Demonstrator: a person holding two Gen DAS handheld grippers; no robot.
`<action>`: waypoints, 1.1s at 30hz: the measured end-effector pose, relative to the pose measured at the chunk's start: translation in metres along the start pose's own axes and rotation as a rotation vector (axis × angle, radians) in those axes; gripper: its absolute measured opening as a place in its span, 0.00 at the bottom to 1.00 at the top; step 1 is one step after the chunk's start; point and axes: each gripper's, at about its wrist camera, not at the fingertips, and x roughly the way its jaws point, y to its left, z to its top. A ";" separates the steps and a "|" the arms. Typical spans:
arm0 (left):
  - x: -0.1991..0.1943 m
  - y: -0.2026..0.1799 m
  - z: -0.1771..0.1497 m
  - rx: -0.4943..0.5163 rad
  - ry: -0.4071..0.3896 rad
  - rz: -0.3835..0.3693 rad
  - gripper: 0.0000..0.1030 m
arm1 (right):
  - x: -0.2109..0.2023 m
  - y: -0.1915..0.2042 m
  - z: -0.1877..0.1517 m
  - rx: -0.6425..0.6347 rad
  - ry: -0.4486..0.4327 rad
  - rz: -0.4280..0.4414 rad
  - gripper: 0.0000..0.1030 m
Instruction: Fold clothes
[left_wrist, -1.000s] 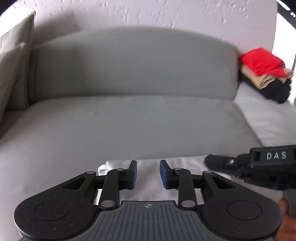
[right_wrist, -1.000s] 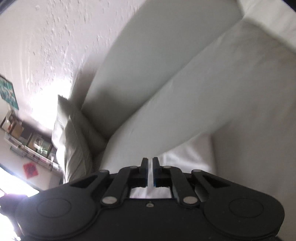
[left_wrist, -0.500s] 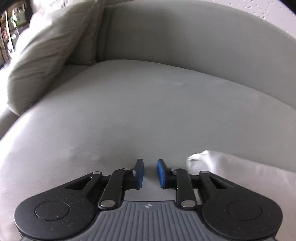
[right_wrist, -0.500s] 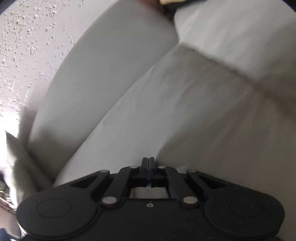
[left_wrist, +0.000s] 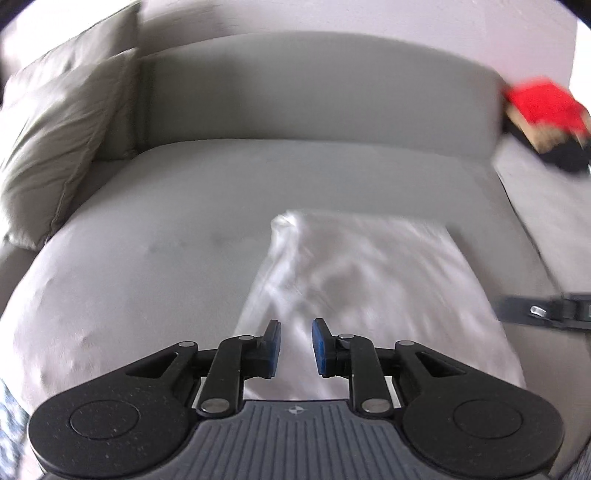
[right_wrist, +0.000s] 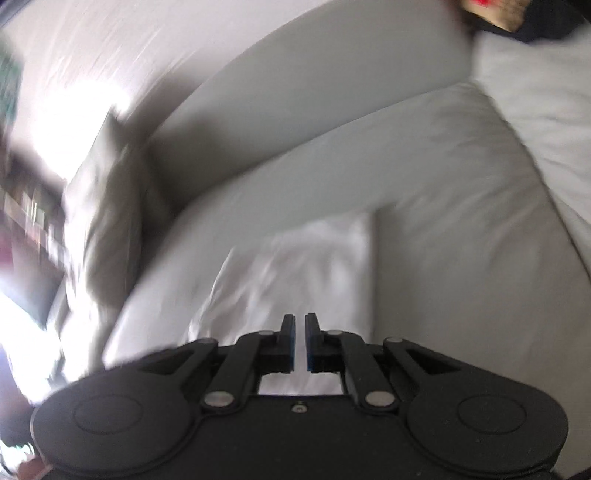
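A white cloth (left_wrist: 373, 280) lies flat on the seat of a grey sofa (left_wrist: 258, 177), as a neat rectangle with straight edges, nearer to the front edge of the seat than to the backrest. From its shape I judge that it is already folded at least once; whether one more fold is wanted, I cannot tell. At the far right end of the sofa sits a pile (left_wrist: 543, 118) of folded clothes, red on top, then tan, then black. So I judge that several pieces are finished and this white one is close to finished; what is left is probably a last fold or to carry it to the pile.

The left gripper (left_wrist: 295, 345) hangs over the near edge of the cloth. Its jaws stand narrow, with a clear gap, and nothing is between them; the cloth shows below and beyond the blue pads, not touched as far as I can see. The right gripper (right_wrist: 299, 341) is also above the near part of the cloth (right_wrist: 295, 266). Its jaws have just opened a little, to a thin slit; no fabric is pinched in it. In the left view it shows at the right edge (left_wrist: 543, 312), just beside the right side of the cloth.

A cushion (left_wrist: 55, 147) leans in the left corner of the sofa, well apart from the cloth.
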 end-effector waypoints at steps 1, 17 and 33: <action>-0.002 -0.010 -0.005 0.035 0.008 -0.003 0.19 | 0.003 0.011 -0.004 -0.055 0.018 -0.014 0.07; -0.037 -0.020 -0.042 0.035 0.106 -0.020 0.24 | -0.050 0.037 -0.061 -0.128 0.104 -0.115 0.09; -0.011 -0.053 -0.042 0.115 0.067 -0.014 0.27 | -0.008 0.015 -0.039 -0.148 0.029 -0.184 0.09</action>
